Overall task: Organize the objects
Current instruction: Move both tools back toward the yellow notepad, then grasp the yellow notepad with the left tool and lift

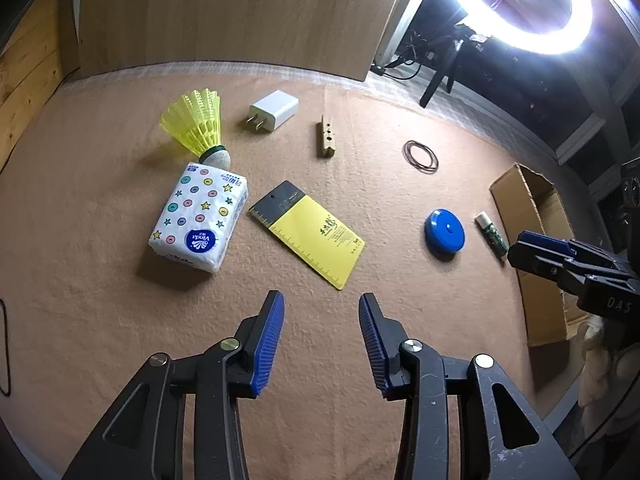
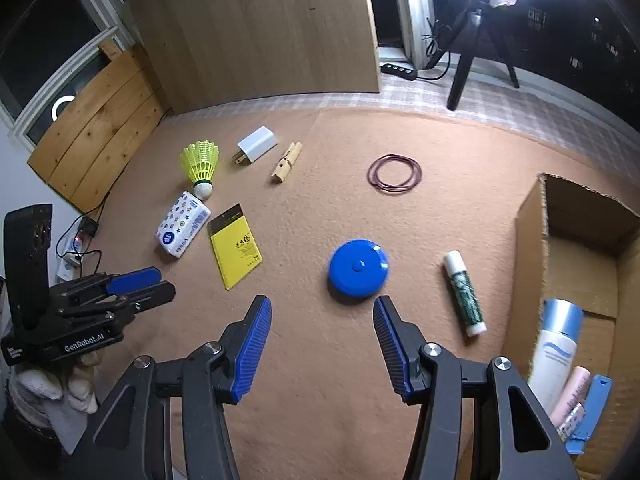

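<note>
With both grippers hanging empty above the tan felt mat (image 1: 100,320) on the tabletop, the step in hand looks like choosing and closing on the next loose thing to carry to the cardboard box (image 2: 532,220) at the mat's right edge. The left gripper (image 1: 321,312) has its jaws apart with nothing between them, and it sits just short of the yellow notepad (image 1: 316,236) near the middle of the mat; the right gripper (image 2: 322,320) is likewise parted and empty, with the blue tape measure (image 2: 358,266) just ahead of its tips and the lip balm stick (image 2: 464,292) to the right of that, near the box. The box already holds a white bottle (image 2: 556,352), a pink tube (image 2: 570,394) and a blue clip (image 2: 592,404), so the job is judged partly done. Left on the mat are the tissue pack (image 1: 198,216) and the shuttlecock (image 1: 198,124) toward the left, the charger (image 1: 272,112) and clothespin (image 1: 326,138) toward the far edge, and the rubber bands (image 1: 420,156) toward the far right. For the right side, the round tape measure probably wants the jaws wider and centred across its rim, since its curved edge may slip out sideways. The notepad lies flat, so the left gripper would likely do better tipping one finger under a corner, or taking the thicker tissue pack instead.
</note>
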Tool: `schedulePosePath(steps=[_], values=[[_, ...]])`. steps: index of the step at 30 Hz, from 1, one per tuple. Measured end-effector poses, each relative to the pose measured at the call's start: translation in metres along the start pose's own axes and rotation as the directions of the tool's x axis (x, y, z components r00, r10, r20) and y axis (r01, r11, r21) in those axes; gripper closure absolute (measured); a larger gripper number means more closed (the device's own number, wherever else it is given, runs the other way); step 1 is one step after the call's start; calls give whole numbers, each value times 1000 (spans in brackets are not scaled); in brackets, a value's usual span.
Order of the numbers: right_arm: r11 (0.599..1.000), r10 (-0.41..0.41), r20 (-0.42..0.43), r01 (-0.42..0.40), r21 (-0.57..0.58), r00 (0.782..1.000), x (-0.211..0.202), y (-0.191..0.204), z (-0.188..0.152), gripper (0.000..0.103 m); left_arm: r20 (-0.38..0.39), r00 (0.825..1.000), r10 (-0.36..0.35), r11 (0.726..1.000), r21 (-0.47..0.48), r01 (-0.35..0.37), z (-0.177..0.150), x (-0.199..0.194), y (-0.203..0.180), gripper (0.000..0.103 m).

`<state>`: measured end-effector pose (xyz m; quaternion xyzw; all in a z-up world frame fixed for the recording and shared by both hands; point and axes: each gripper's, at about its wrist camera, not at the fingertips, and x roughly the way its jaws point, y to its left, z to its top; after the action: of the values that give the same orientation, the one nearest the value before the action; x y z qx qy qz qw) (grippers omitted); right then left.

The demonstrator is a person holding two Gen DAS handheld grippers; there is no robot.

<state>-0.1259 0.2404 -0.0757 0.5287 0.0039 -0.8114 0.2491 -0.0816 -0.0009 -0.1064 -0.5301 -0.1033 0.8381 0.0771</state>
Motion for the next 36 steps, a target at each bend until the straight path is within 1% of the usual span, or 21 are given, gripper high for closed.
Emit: schedulePosePath(steps=[3,5,14,21,25,28,31,36], values=[[1000,2,6,-2,11,1000,3,-2,11,54,-15,1000,-10,1000,-16,10,5,8,2,56],[1000,4,8,-4,18,1000,4,-5,18,54,-21,1000,-20,999,-28,19,10,14,1,52],[999,4,-18,-3,37,1000,21,-22,44,54,-75,997,-19,997,-80,13,36,52,1,45],[998,-8,-29,10,55,1000,33,-37,56,54,-100,995,4,993,-113,-15,46,76,3,41],[999,4,-30,-2,51,1000,36,-37,57,54,-98,995,-1,992,-122,-11,50,82,4,34],[998,13,-30,-11,59,999,37,-36,57,54,-100,995,18,993,-113,-29,55,86,0,32],[998,23,-24,-21,66,999,33,-35,55,54,-98,994,49,994,-88,-58,61,91,-7,32],[998,18,-3,-17,62,1000,20,-34,51,54,-79,988,133,991,-11,-135,66,100,-23,33]])
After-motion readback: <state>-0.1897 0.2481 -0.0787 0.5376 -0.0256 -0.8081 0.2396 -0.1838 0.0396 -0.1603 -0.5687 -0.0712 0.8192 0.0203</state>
